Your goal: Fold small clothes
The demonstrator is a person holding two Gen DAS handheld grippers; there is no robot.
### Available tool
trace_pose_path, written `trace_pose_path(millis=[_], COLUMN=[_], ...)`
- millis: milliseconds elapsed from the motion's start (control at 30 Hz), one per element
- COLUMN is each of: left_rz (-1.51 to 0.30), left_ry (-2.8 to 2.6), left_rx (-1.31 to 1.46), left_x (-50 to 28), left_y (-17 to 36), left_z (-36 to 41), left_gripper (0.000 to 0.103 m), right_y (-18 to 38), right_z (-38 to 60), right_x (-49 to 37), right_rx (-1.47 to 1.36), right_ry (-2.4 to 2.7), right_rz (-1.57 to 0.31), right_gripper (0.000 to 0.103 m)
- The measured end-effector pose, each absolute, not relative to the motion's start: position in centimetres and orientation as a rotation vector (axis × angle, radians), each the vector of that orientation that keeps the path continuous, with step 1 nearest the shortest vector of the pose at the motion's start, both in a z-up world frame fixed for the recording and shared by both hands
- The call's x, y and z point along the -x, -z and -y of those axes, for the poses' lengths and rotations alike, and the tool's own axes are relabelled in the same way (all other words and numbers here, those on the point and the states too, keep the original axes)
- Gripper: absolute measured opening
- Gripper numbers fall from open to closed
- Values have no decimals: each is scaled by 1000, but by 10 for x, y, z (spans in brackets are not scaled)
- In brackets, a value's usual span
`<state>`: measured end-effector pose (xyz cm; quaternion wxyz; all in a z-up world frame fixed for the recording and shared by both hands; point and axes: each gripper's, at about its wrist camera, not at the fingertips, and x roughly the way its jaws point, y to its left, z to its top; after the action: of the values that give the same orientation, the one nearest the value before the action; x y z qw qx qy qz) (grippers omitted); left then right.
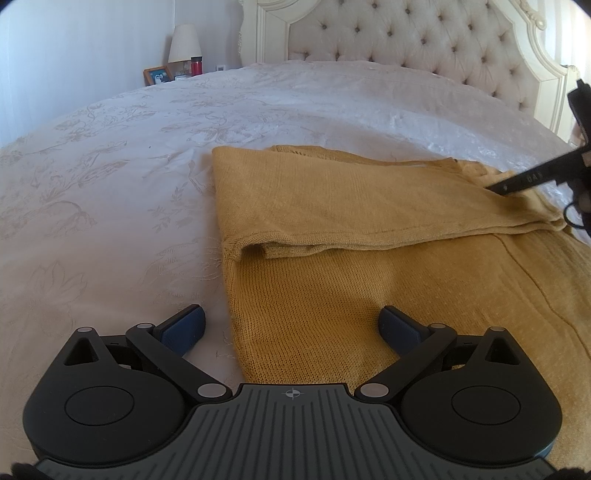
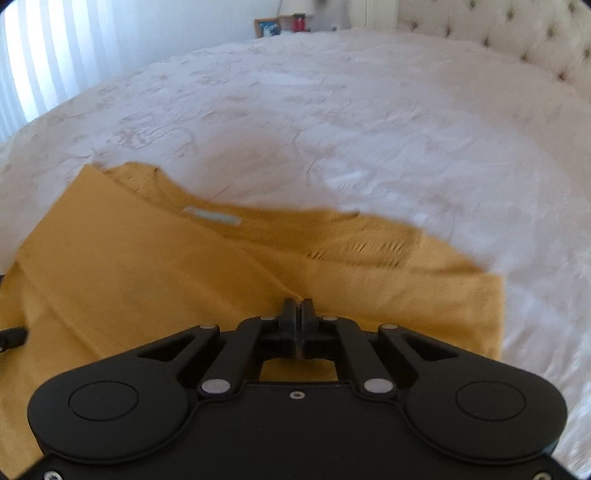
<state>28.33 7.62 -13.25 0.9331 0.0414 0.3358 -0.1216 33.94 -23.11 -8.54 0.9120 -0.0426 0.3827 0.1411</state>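
nearest in the left wrist view, the left tongs (image 1: 291, 326) are seen spread wide, nothing between the blue pads (image 1: 184, 326), hovering over the near part of a mustard-yellow knit sweater (image 1: 332, 295). one pad sits above bare bedspread, the other above the knit. the sweater is laid flat on the bed (image 1: 129, 166), toward its right side in this view, and a flap of it is folded across the upper body so a straight hem edge runs over the middle.

a bit further along that flap, the right tongs (image 2: 297, 303) are clenched tight with a small pinch of the yellow fabric caught at the tips; in the left view they're seen coming in from the right edge as a dark bar with its tip on the folded layer. the right wrist view is blurry, but a pale label (image 2: 212, 216) can be made out at the neckline just beyond the tongs.

past the sweater, white floral-embroidered bedspread is stretched to the far edge of the bed. behind that a tufted cream headboard (image 1: 406, 33) is seen, and at the far left corner a lamp (image 1: 184, 43), a red bottle (image 1: 196, 66) and a small picture frame (image 1: 157, 75).
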Motion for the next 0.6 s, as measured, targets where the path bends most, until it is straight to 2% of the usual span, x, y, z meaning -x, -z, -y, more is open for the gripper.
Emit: trace_pose_path(millis=[100,200,233,300,333,367,400,500,600], left_rz=[-687,-688,-688,-689,-689,-690,-691,-695,-700], left_ry=[248,246,245,243,243,243,243,241,238], left_rx=[-86,-89,-90,-92,-92,-92,-92,-94,-100], left_x=[-283,-283,-283,-282,-283,-283,-283,-283,-284], left_y=[133,133,132,132,132,132,132,132,131], left_z=[-76,-76,-76,-75,-75,-75,-75,-74,-73], left_gripper=[102,102,102,102,102,102,102,102,103], right_y=[81,87,85,77,75,74,76,93,101], right_z=[228,234,237,243,245,247,248,260,291], right_x=[-344,-349,-344,-329,-320,-311,-305,-302,-296], right_rx=[121,80,68,21,0,-3,16,78,12], right_ry=[-195,-168,-153,-161,-174,-180,-171,-100,27], right_rz=[-722,-727,-704,-655,-644,-644,-657,-739,-757], right_gripper=[4,7,15,18,26,44,50,52,54])
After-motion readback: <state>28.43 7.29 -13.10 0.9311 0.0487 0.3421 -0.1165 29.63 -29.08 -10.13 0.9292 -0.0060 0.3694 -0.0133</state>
